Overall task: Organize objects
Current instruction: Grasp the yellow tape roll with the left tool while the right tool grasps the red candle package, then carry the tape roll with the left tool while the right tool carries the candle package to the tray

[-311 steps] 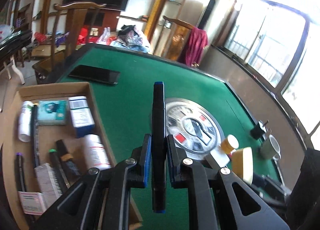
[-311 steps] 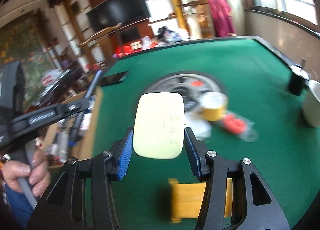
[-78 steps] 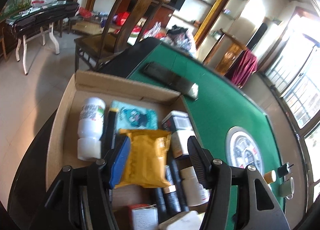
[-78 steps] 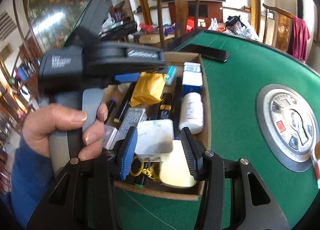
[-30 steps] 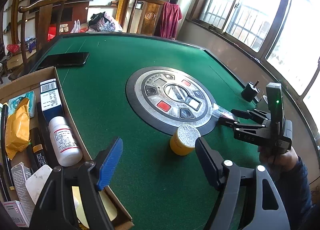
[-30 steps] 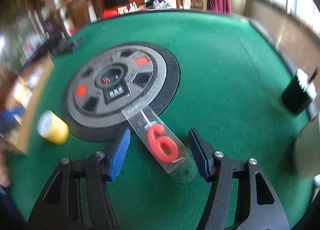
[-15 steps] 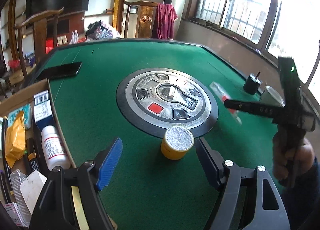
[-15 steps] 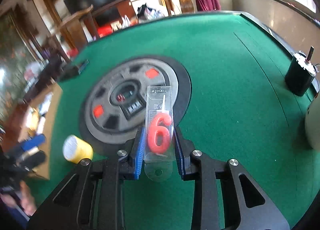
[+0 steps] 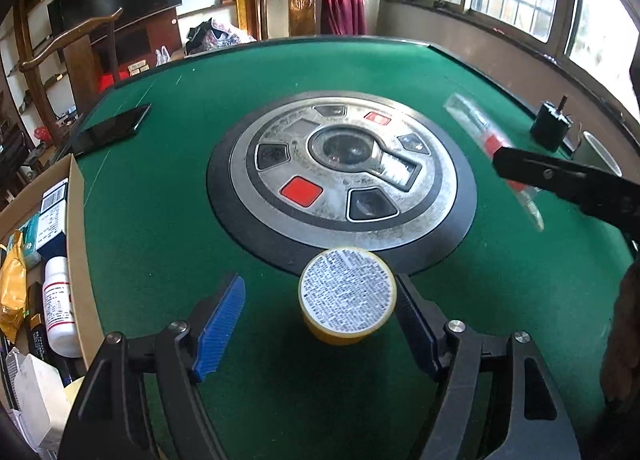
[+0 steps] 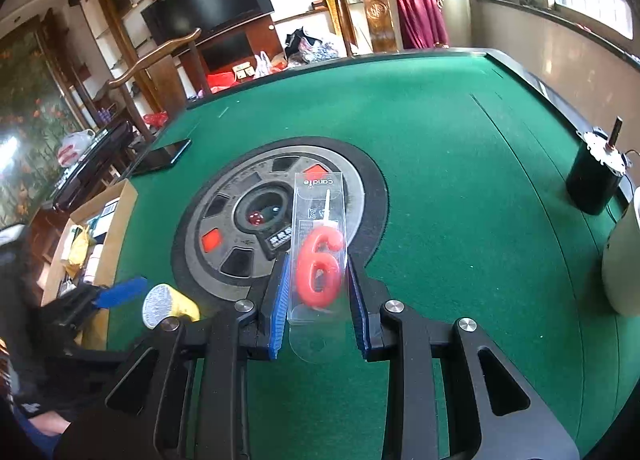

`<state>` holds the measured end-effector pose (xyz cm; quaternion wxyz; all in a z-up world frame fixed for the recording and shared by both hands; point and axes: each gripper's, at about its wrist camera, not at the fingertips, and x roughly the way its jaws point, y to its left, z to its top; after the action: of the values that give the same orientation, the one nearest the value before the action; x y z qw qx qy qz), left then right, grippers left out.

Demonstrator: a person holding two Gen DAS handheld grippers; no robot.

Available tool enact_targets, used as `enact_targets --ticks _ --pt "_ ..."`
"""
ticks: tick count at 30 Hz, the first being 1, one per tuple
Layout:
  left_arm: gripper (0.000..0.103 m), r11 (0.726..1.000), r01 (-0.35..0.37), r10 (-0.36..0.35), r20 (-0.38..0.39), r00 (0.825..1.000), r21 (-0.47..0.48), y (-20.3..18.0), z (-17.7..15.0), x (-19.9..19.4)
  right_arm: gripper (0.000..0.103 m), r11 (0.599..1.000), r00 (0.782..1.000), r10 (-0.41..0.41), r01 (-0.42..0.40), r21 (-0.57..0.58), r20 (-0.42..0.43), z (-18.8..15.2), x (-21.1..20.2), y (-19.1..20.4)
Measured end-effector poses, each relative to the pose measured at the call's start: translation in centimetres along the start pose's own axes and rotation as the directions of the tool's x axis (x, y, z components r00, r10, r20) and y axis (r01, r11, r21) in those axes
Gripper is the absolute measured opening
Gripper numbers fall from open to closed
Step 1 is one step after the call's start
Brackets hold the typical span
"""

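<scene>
One clear packet [image 10: 319,256] holding a red candle shaped like a six is gripped edgewise in the right claw [image 10: 319,292], above the green table [image 10: 460,180]. One yellow tub [image 9: 346,302] with a printed foil lid is straddled by the closing left claw [image 9: 320,320], unpinched, near the round centre panel [image 9: 342,176].

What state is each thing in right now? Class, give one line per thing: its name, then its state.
Candle packet: off the table, clamped in the right gripper.
Yellow jar: upright on the green table, lid on, between the left gripper's closing jaws, not yet clamped.
Cardboard box: open-topped, holding sorted items.
White bottle: lying in the box.
Phone: flat on the table, screen dark.
</scene>
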<state>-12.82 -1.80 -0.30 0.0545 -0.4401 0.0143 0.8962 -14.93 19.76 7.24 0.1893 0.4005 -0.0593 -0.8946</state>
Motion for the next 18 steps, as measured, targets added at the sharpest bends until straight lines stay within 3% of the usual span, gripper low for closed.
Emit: enact_targets --ticks 6,18 --pt "0.039 1.0 -0.015 0.015 0.019 1.0 -0.007 0.4 0.0 0.0 0.027 0.999 1.0 0.023 -0.023 -0.024 0.002 -0.1 -0.1 1.3" --pt "0.039 1.0 -0.002 0.004 0.078 0.997 -0.029 1.0 0.1 -2.1 0.027 0.998 0.999 0.034 -0.035 -0.057 -0.01 -0.5 0.5 2.6"
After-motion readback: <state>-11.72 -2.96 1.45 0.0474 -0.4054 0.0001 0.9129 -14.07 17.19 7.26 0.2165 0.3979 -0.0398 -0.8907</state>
